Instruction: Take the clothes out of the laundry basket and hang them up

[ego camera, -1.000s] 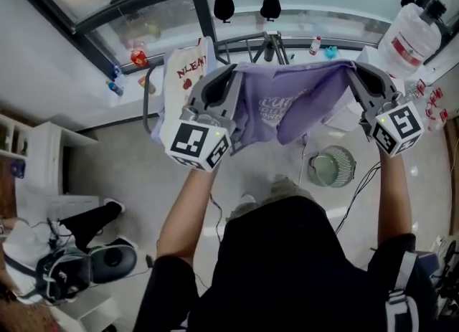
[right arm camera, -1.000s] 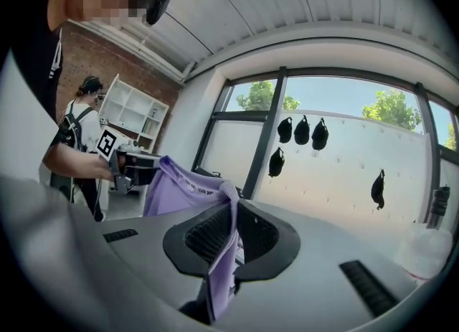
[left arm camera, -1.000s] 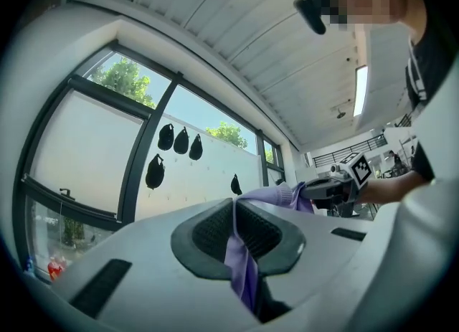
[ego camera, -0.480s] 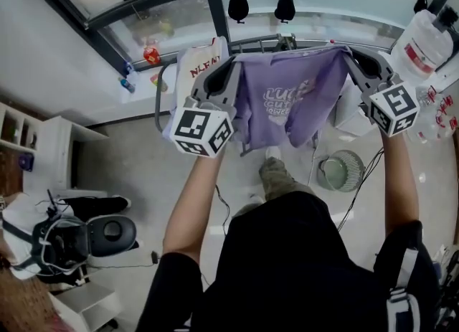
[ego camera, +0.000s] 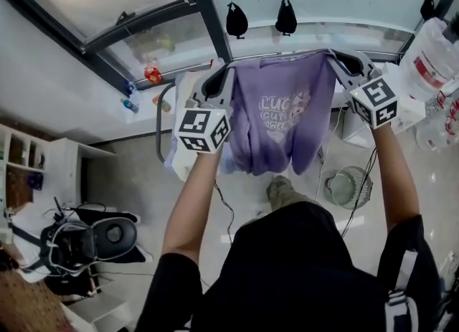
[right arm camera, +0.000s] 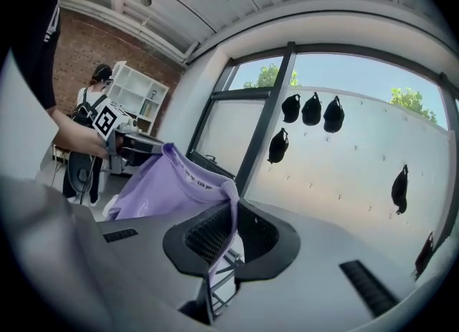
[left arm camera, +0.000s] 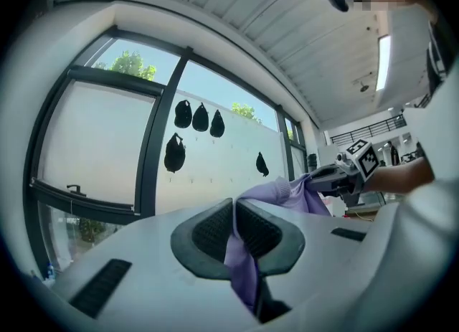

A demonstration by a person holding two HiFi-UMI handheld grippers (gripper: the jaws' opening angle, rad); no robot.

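Daylight fills a tall, dark-framed window (ego camera: pixel 203 8). Small black caps (ego camera: pixel 236 19) hang on its glass, and a white slatted ceiling (left arm camera: pixel 237 15) runs above it. Below the window lies pale floor (ego camera: pixel 129 173). To its left a white shelf (ego camera: pixel 29 169) stands against a brick wall (right arm camera: pixel 82 51).
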